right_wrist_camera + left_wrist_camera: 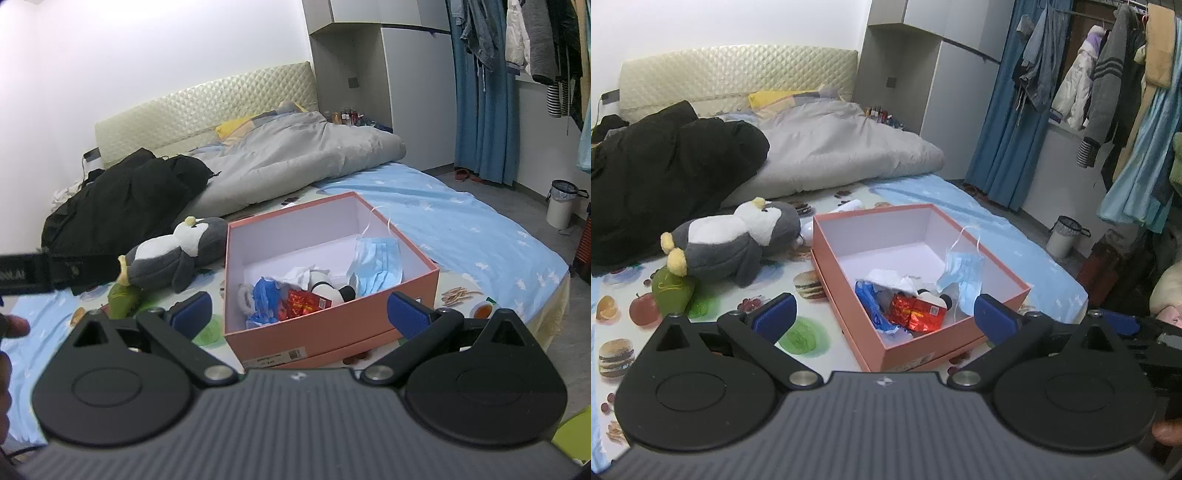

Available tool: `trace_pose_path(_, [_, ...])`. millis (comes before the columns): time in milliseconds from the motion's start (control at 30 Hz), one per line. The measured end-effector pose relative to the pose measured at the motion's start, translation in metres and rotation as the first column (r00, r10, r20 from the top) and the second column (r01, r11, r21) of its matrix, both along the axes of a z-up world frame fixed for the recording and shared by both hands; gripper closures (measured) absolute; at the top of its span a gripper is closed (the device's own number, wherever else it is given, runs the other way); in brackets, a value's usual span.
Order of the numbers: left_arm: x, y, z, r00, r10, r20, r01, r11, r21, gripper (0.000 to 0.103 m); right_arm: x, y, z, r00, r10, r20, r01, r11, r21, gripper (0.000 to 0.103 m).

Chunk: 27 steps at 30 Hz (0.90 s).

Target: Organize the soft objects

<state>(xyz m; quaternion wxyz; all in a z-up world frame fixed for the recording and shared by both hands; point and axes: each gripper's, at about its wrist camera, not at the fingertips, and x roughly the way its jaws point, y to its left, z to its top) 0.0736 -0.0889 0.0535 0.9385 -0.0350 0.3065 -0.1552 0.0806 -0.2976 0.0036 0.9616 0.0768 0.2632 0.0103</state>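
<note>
A pink box (960,345) (332,330) stands open on the bed. Inside lie a blue face mask (962,275) (378,266), a red foil packet (918,314) (303,302), a blue wrapper (870,299) (264,291), white tissue and a small black-and-white plush (327,288). A grey and white penguin plush (735,242) (173,253) lies on the bed left of the box, beside a green soft item (670,290) (122,295). My left gripper (884,315) is open in front of the box, nothing between its pads. My right gripper (299,312) is open too, also empty.
A black coat (665,177) (122,206) and a grey duvet (846,147) (295,155) fill the far part of the bed. Hanging clothes (1108,81) and blue curtains stand at the right. A white bin (1063,236) (561,206) sits on the floor.
</note>
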Motion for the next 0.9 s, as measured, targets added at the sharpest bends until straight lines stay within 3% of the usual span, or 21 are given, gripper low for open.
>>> trace_pose_path(900, [-0.0015, 0.0039, -0.0054, 1.0, -0.002, -0.004, 0.002, 1.0, -0.003, 0.0, -0.0006, 0.0038, -0.0037, 1.0, -0.013, 0.004, 0.013, 1.0, -0.007, 0.0])
